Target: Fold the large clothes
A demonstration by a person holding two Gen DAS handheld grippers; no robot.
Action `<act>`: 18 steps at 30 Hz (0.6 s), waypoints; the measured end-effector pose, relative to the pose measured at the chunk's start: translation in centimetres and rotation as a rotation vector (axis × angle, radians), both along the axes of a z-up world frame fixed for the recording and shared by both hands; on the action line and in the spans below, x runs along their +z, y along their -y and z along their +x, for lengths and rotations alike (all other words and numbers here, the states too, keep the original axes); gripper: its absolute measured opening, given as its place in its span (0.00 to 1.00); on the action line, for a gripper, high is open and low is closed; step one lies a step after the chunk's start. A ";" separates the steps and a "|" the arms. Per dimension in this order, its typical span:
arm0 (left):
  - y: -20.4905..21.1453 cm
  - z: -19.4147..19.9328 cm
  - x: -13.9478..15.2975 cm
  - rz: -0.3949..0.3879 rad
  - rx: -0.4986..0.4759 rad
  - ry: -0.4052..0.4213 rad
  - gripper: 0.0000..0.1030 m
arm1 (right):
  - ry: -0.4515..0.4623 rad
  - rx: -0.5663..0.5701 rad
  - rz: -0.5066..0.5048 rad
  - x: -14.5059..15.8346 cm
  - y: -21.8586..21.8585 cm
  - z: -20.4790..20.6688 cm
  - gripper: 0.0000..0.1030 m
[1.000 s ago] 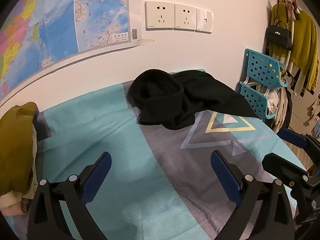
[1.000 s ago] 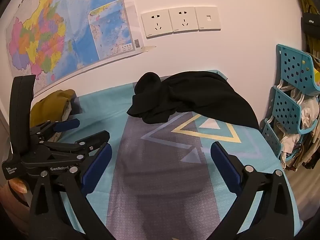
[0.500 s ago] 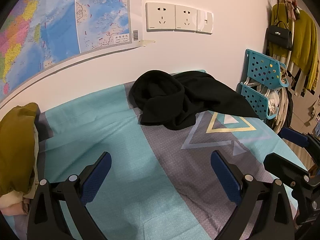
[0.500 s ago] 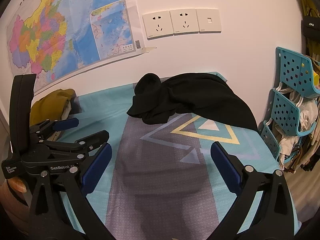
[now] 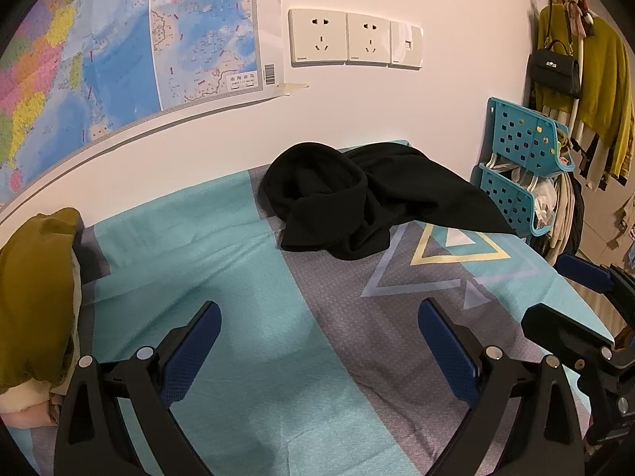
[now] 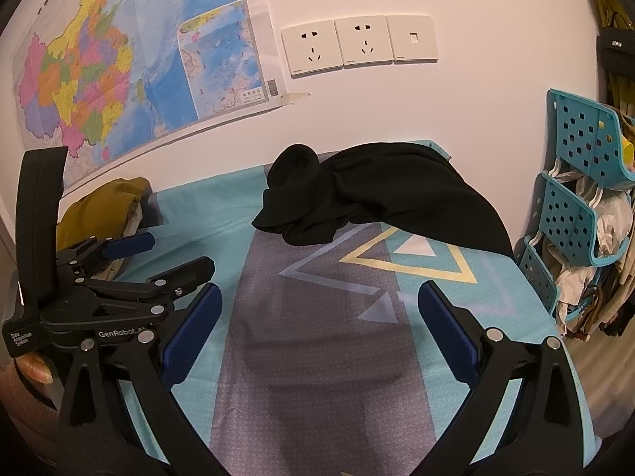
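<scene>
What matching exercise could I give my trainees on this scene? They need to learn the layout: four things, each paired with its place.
Things:
1. black garment
2. mustard-yellow garment
3. teal perforated rack
4. wall sockets

Places:
A. on the wall, right of the map
B. bed's left edge
C. crumpled on the bed, by the wall
D. standing beyond the bed's right side

Pairs: 1-C, 2-B, 3-D, 4-A

White wall [image 5: 448, 119], map [image 5: 119, 51], teal bedsheet [image 5: 190, 246]
</scene>
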State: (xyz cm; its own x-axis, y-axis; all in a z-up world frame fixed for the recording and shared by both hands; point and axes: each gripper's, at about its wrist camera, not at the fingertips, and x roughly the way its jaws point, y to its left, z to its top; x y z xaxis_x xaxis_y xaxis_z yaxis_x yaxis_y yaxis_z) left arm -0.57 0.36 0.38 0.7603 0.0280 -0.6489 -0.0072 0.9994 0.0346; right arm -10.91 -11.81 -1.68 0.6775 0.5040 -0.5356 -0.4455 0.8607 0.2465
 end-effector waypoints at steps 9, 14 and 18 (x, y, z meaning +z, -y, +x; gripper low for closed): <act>0.1 -0.1 0.0 0.005 0.002 0.003 0.93 | -0.001 0.003 0.006 0.0 0.1 0.0 0.95; 0.1 -0.1 0.1 0.006 0.004 0.006 0.93 | -0.002 0.001 0.007 0.0 0.1 0.0 0.95; 0.1 -0.1 0.1 0.006 0.005 0.006 0.93 | -0.003 0.001 0.008 -0.1 0.1 0.0 0.95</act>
State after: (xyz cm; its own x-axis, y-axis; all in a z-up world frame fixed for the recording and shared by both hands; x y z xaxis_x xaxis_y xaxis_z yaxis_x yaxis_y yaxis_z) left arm -0.66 0.24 0.50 0.7641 0.0356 -0.6441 -0.0120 0.9991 0.0410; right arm -10.86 -11.92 -1.76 0.6756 0.5091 -0.5333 -0.4456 0.8582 0.2547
